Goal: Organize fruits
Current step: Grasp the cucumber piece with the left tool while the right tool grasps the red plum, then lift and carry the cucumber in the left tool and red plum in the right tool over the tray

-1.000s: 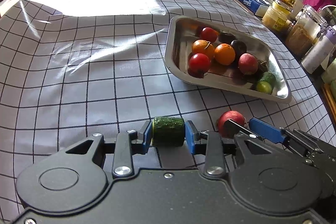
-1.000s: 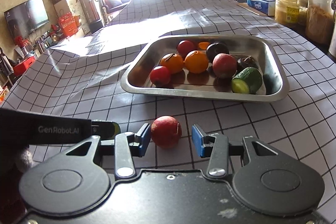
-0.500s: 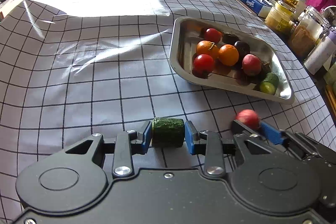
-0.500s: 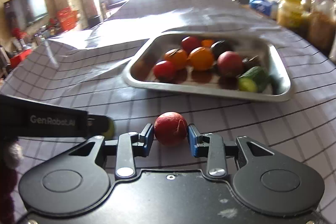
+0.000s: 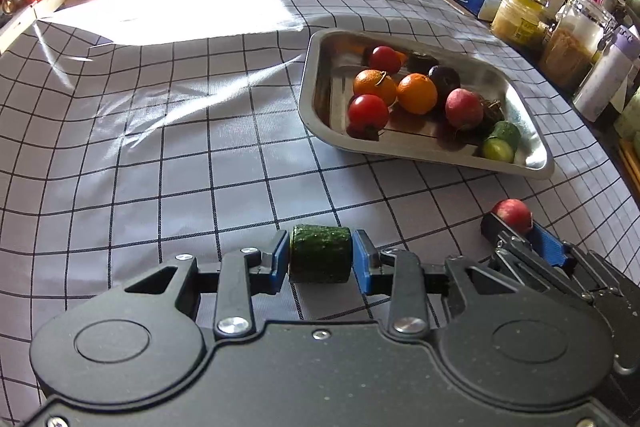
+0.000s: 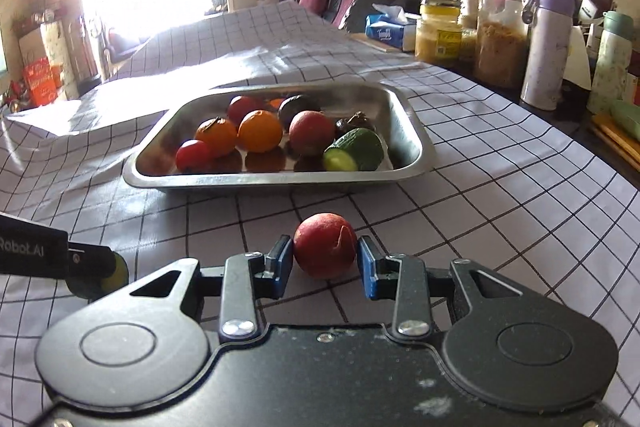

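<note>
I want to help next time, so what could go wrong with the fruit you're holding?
The round red fruit could slip from the right hand-held gripper and roll away. The tray is crowded, so the cucumber piece in the left hand-held gripper might knock an orange.

Tablecloth [image 5: 160,131] grey, black grid; tray [image 6: 280,179] silver; cucumber piece [image 5: 320,253] dark green (speckled).

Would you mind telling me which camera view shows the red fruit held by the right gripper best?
The right wrist view: the red fruit sits centred, whole, between the right gripper fingers. The left wrist view shows only its top at the frame edge, behind that gripper.
</note>
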